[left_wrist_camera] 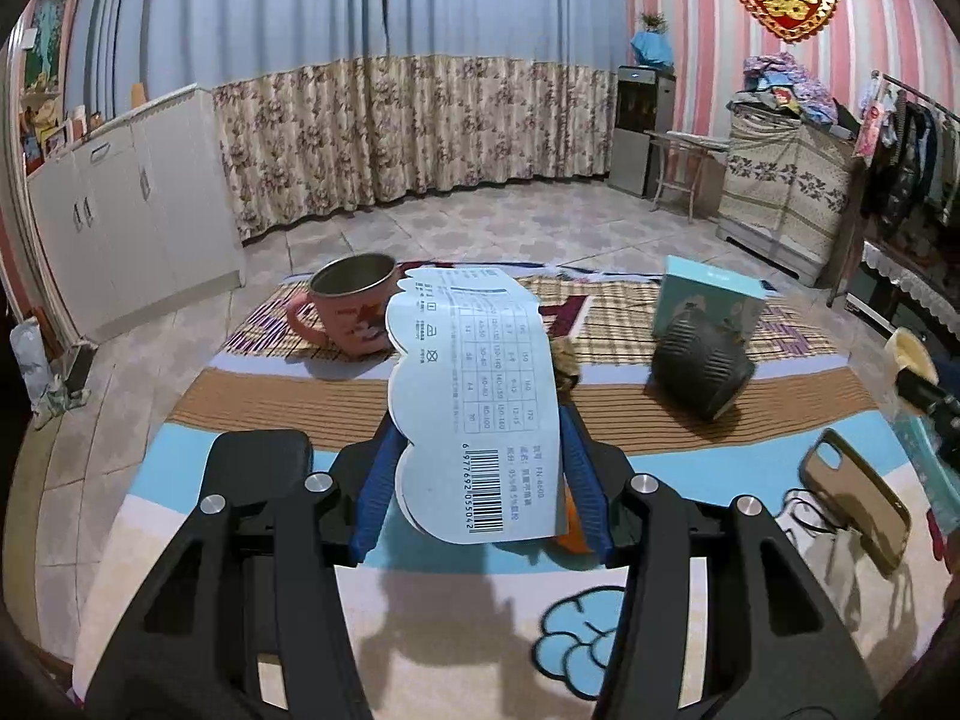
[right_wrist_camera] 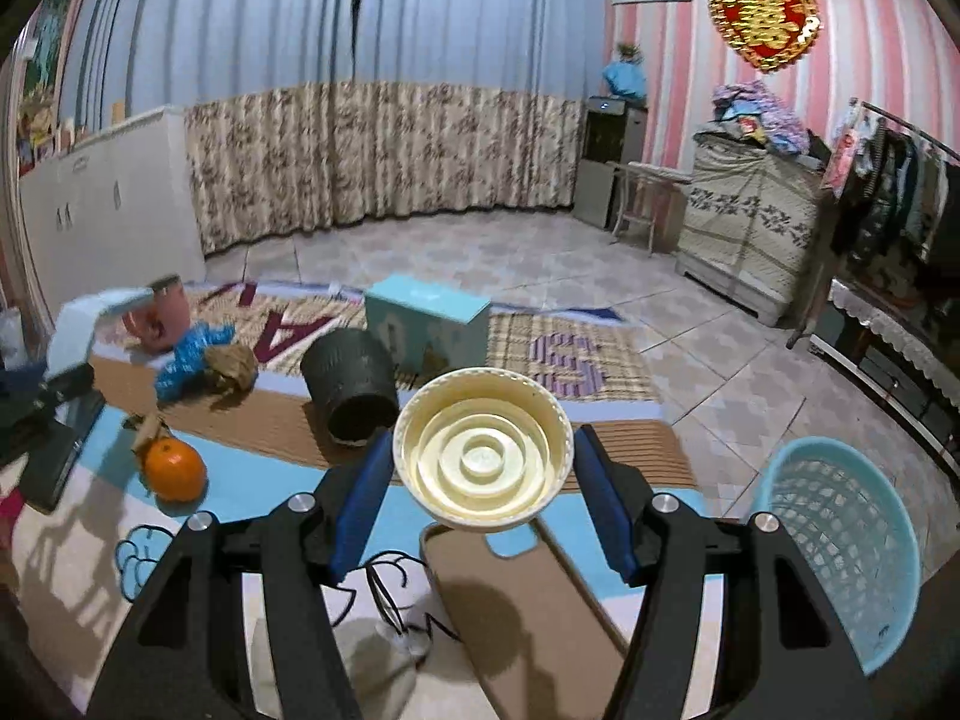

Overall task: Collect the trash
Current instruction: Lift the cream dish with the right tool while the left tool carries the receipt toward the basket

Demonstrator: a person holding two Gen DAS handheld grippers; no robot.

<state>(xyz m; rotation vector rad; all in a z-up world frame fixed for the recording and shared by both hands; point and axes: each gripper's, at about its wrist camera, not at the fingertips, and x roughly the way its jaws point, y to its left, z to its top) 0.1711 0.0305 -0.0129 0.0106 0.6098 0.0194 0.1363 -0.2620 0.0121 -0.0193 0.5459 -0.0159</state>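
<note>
Covering the tiled floor, a patterned play mat (right_wrist_camera: 252, 498) carries nearly everything in view. A light blue mesh basket (right_wrist_camera: 840, 558) stands on the tiles just off the mat's right edge, upright and open at the top. Further back on the mat, a teal box (right_wrist_camera: 429, 330) stands upright with a dark ribbed pot (right_wrist_camera: 351, 390) lying on its side just in front of it. A pink mug (left_wrist_camera: 348, 312) stands upright toward the mat's far left. A tan phone case (left_wrist_camera: 858, 498) lies flat near the right claw, beside a thin black cable (right_wrist_camera: 390, 594). An orange (right_wrist_camera: 174, 468) rests on a blue band of the mat, apart from the pot.

Left claw (left_wrist_camera: 477, 468): clenched on a pale blue garment tag (left_wrist_camera: 474, 396) printed with a size chart and barcode; the tag stands up between the blue pads, raised above the mat.

Right claw (right_wrist_camera: 483, 480): grasping a cream round lid (right_wrist_camera: 483, 450) by its rim, its ringed face toward the camera, held off the mat and left of the basket.
</note>
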